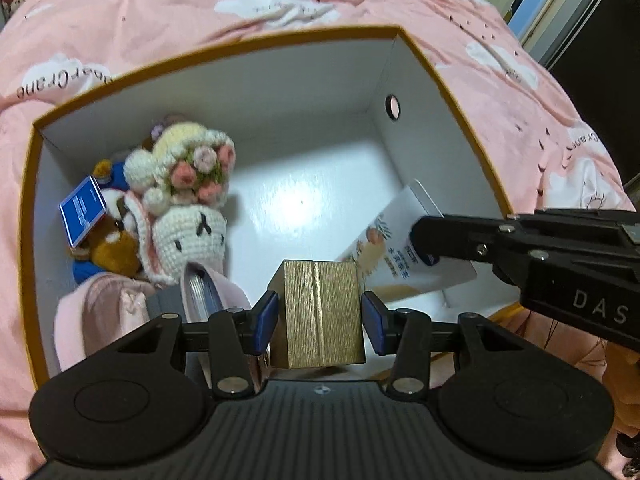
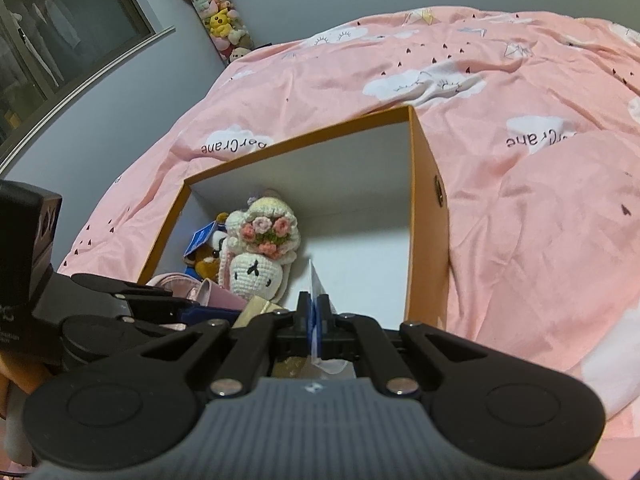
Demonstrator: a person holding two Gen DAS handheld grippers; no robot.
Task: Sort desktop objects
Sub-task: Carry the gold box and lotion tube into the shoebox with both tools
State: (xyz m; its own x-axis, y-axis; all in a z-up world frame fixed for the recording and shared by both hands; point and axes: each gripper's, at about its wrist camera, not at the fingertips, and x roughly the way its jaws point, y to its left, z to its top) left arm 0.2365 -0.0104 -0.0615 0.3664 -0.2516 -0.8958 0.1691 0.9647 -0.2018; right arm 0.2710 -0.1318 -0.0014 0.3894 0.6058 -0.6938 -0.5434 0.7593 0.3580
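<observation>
My left gripper is shut on a gold ribbed box, its blue pads pressing both sides, low over the near part of an orange storage box with white inner walls. From the right, my right gripper reaches into the same box, shut on a flat white packet with orange print. The right wrist view shows that packet edge-on between the closed pads of the right gripper. The gold box shows just to their left.
At the left end of the storage box lie a crochet bunny doll, a brown plush, a blue card and a pink pouch. The box stands on a pink bedspread. A rack of plush toys hangs on the wall.
</observation>
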